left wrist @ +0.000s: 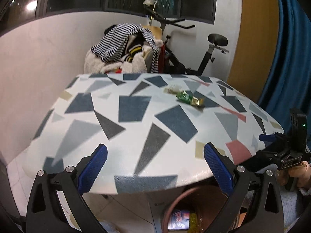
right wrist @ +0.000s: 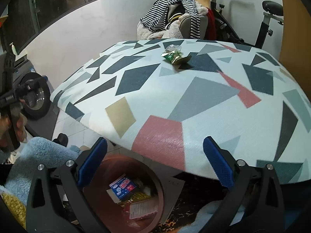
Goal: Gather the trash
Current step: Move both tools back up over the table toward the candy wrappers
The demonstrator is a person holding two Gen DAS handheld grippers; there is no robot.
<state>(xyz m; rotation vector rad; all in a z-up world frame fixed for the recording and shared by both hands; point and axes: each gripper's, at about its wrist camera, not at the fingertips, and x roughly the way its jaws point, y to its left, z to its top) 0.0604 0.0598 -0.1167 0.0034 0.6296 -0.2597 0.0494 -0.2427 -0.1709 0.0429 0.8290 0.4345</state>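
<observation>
Right wrist view: both blue-padded grippers [right wrist: 155, 160] [left wrist: 155, 162] spread, empty, over brown round bin [right wrist: 155, 176]; crumpled green-gold wrappers [right wrist: 174, 55] remain near geometric-patterned table's [right wrist: 194, 97] far edge.

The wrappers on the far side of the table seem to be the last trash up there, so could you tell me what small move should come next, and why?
Probably reach the right tool forward toward the green and gold wrappers. Both tools are open and empty, the wrappers lie far across the table, and the bin below already holds trash.
</observation>
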